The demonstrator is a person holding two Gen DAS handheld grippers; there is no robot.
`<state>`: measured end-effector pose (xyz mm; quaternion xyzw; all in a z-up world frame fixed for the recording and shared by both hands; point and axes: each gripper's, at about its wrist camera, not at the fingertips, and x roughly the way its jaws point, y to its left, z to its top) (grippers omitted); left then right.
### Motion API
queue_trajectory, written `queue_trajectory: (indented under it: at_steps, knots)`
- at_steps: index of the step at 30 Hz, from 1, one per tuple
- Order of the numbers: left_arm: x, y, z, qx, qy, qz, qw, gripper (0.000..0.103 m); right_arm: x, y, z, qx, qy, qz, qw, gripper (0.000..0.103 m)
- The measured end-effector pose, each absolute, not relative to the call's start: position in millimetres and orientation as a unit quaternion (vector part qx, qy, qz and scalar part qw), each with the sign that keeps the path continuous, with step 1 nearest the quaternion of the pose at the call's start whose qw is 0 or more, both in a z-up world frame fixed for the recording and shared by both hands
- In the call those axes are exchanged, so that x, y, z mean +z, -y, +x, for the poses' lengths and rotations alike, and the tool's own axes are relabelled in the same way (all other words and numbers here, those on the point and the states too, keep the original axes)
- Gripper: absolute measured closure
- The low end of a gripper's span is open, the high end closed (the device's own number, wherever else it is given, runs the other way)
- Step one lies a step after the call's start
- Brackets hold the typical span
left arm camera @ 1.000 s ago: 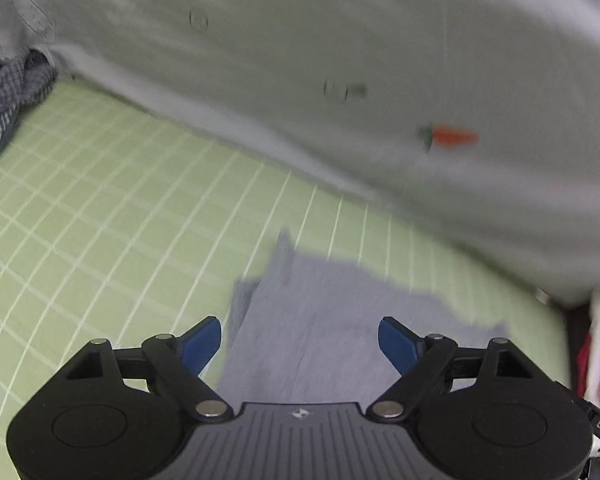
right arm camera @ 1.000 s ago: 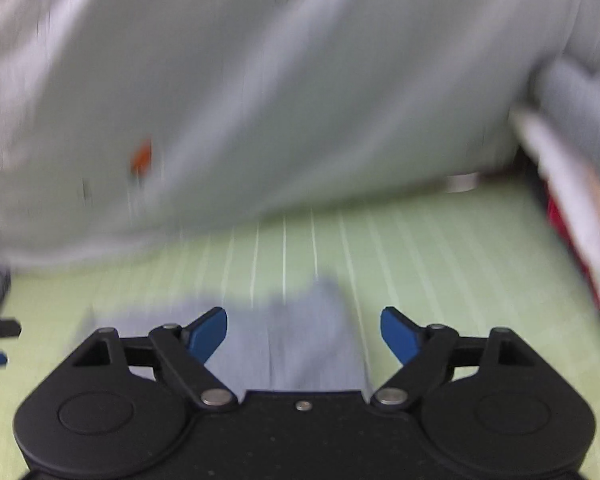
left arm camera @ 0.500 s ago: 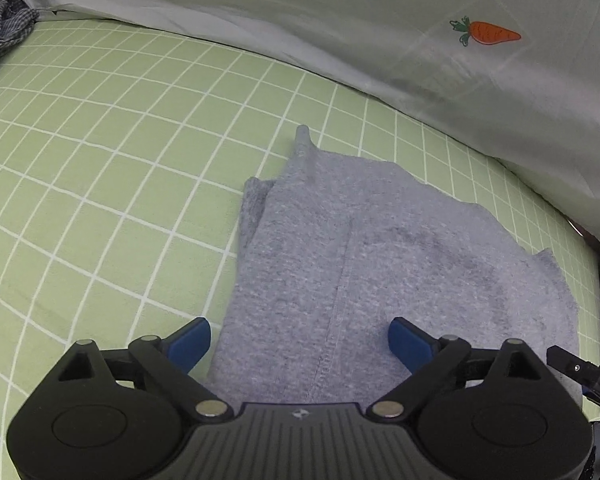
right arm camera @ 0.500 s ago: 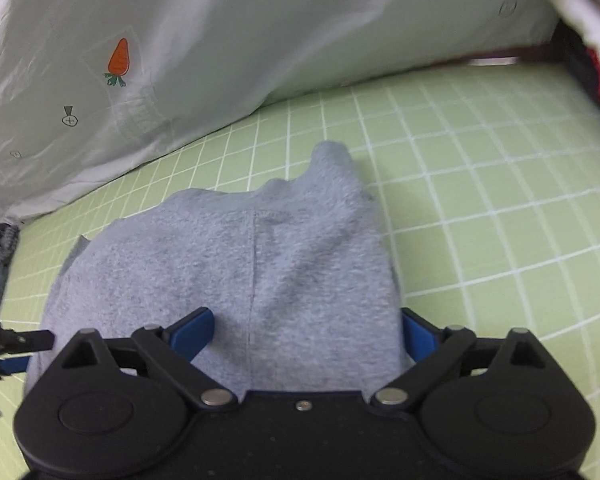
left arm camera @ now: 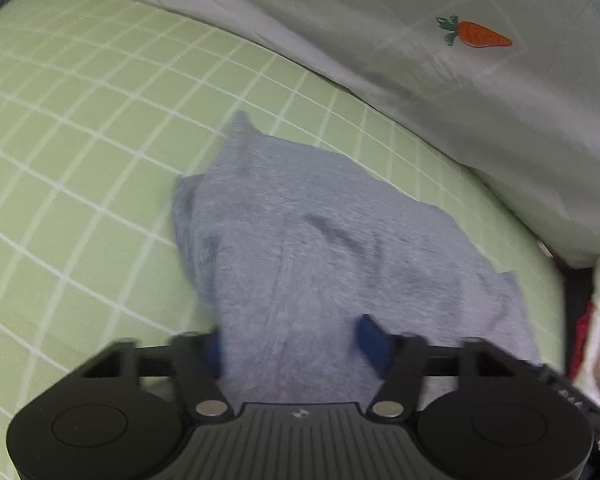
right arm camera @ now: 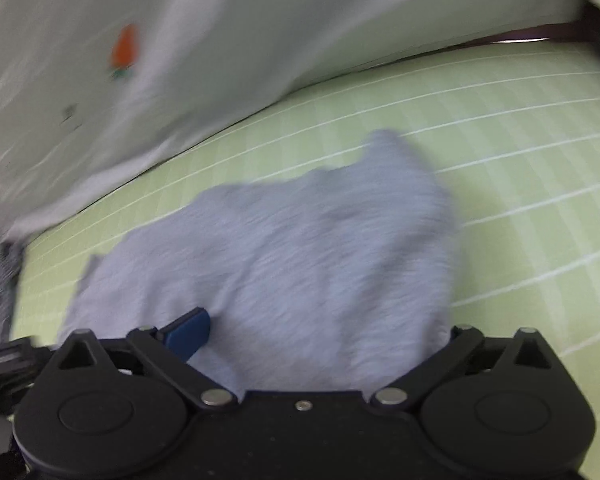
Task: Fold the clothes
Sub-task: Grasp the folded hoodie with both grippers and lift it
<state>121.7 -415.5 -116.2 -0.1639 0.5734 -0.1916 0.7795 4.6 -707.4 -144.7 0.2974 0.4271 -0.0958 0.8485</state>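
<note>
Two grippers work the near hem of one grey garment (left arm camera: 320,248); left gripper (left arm camera: 296,344) is closing, its blue fingers (left arm camera: 374,340) at a middling gap with a raised ridge of cloth between them, firm pinch not yet evident; right gripper (right arm camera: 324,332) also closing from wide, cloth lying between its jaws, only one blue finger (right arm camera: 188,334) visible, the other hidden under fabric. Judgement: both should catch the same edge, both layers, before lifting, and rise together so the fold lands square. Garment lies flat on one green checked sheet (left arm camera: 80,140); one pale quilt with carrot print (left arm camera: 460,80) behind; count: one garment, two grippers.
</note>
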Motion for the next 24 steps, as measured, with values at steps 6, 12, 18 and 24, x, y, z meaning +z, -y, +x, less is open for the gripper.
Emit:
queue_trajectory:
  at_steps: [6, 12, 18, 24]
  knots:
    - [-73, 419, 71, -0.245, -0.556, -0.187, 0.772, 0.064, -128, 700, -44, -0.074, -0.399, 0.399, 0.823, 0.054]
    - [-38, 435, 5, -0.313, -0.554, -0.174, 0.752, 0.064, -101, 703, -151, -0.106, -0.347, 0.46, 0.811, 0.054]
    - [-11, 495, -50, -0.389, -0.548, -0.147, 0.726, 0.064, -70, 738, -247, -0.158, -0.284, 0.478, 0.816, 0.054]
    - [15, 584, -92, -0.467, -0.527, -0.138, 0.697, 0.064, -39, 791, -328, -0.216, -0.209, 0.487, 0.82, 0.054]
